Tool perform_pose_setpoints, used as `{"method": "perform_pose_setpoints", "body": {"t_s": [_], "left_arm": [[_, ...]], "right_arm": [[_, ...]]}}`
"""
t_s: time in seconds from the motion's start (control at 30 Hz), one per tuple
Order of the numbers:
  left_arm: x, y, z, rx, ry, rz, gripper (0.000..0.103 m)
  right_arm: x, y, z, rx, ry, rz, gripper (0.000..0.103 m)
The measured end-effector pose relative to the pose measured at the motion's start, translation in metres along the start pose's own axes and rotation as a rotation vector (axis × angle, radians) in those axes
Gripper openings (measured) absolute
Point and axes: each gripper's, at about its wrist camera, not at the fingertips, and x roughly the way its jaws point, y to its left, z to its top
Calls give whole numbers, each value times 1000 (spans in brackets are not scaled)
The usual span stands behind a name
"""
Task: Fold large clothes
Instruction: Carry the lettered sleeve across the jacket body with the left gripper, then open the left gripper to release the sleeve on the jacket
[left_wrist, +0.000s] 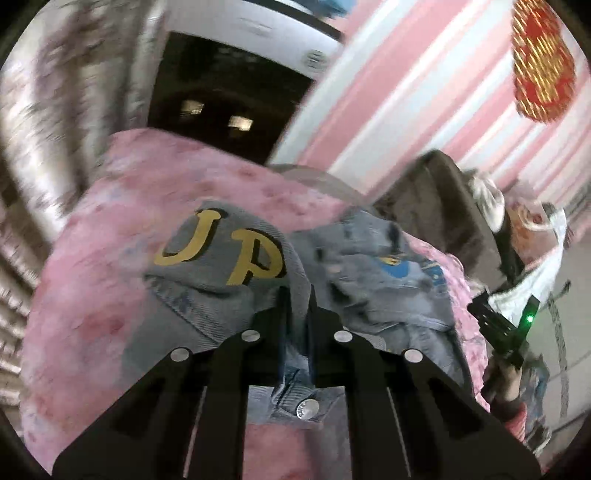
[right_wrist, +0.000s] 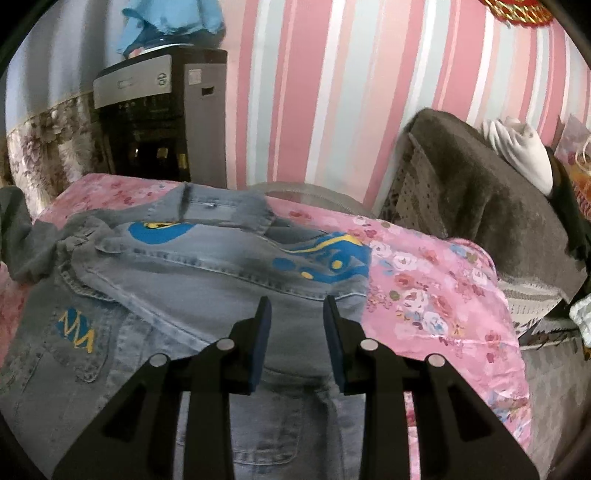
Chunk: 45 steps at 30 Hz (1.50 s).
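A grey denim jacket (right_wrist: 207, 273) with blue and yellow patches lies spread on a pink floral bedspread (right_wrist: 436, 295). In the left wrist view the jacket (left_wrist: 218, 273) shows yellow letters "UP". My left gripper (left_wrist: 298, 295) is shut on a fold of the jacket's denim and holds it lifted; a metal button hangs just below the fingers. My right gripper (right_wrist: 297, 306) is open and empty, just above the jacket's front part. The right gripper also shows in the left wrist view (left_wrist: 498, 325) at the right edge, with a green light.
A brown blanket-covered sofa (right_wrist: 491, 206) stands to the right of the bed. A dark water dispenser (right_wrist: 162, 122) stands behind the bed against the pink striped wall. A dark grey garment (right_wrist: 22, 236) lies at the bed's left edge.
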Motion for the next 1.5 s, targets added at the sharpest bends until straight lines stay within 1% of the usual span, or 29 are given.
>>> {"method": "perform_pose_setpoints", "body": {"t_s": [0.1, 0.23, 0.3, 0.43, 0.5, 0.63, 0.7, 0.8, 0.93, 1.0, 1.07, 1.1, 1.13, 1.17, 1.23, 1.3, 1.37, 1.4, 1.43, 1.47, 1.5], "left_arm": [[32, -31, 6, 61, 31, -13, 6], [88, -76, 11, 136, 93, -51, 6], [114, -95, 13, 152, 122, -91, 6], [150, -129, 19, 156, 157, -171, 6], [165, -142, 22, 169, 170, -188, 6], [203, -164, 22, 194, 208, -179, 6], [222, -170, 19, 222, 219, -152, 6], [241, -173, 13, 270, 225, -102, 6], [248, -171, 10, 307, 235, -77, 7], [246, -171, 9, 318, 234, -74, 13], [240, -170, 9, 329, 232, -76, 21], [235, -170, 9, 339, 232, -70, 23], [231, -170, 9, 347, 227, -69, 28], [226, -170, 8, 353, 223, -66, 36], [215, -169, 8, 377, 211, -56, 47], [208, -167, 8, 385, 213, -57, 51], [202, -163, 9, 381, 222, -55, 58], [199, -162, 9, 379, 222, -53, 64], [194, -159, 10, 380, 205, -24, 86], [188, -157, 11, 381, 182, -13, 99], [182, -157, 11, 382, 165, -18, 100]], "right_arm": [[10, -12, -3, 34, 10, 31, 30], [23, -22, -9, 33, 22, 24, 30], [28, -26, -10, 29, 25, 12, 30], [32, -34, -8, 37, 20, 3, 30], [34, -37, -4, 39, 16, 1, 30], [41, -39, 0, 31, 17, -8, 30], [46, -40, 1, 31, 19, -10, 30], [54, -38, 0, 34, 29, -2, 30], [61, -34, -3, 32, 46, 11, 30], [60, -32, -1, 50, 44, 43, 30], [56, -29, 3, 60, 34, 75, 30], [54, -25, 5, 59, 28, 92, 30], [51, -20, 7, 53, 20, 109, 30], [49, -15, 9, 43, 17, 119, 30], [47, -4, 11, 21, 20, 139, 30], [46, 7, 13, 5, 23, 154, 30], [46, 17, 13, -14, 25, 156, 30], [46, 21, 13, -22, 27, 157, 30], [47, 26, 13, -31, 30, 158, 30], [47, 30, 12, -37, 31, 160, 30], [46, 32, 12, -41, 30, 165, 30]]}}
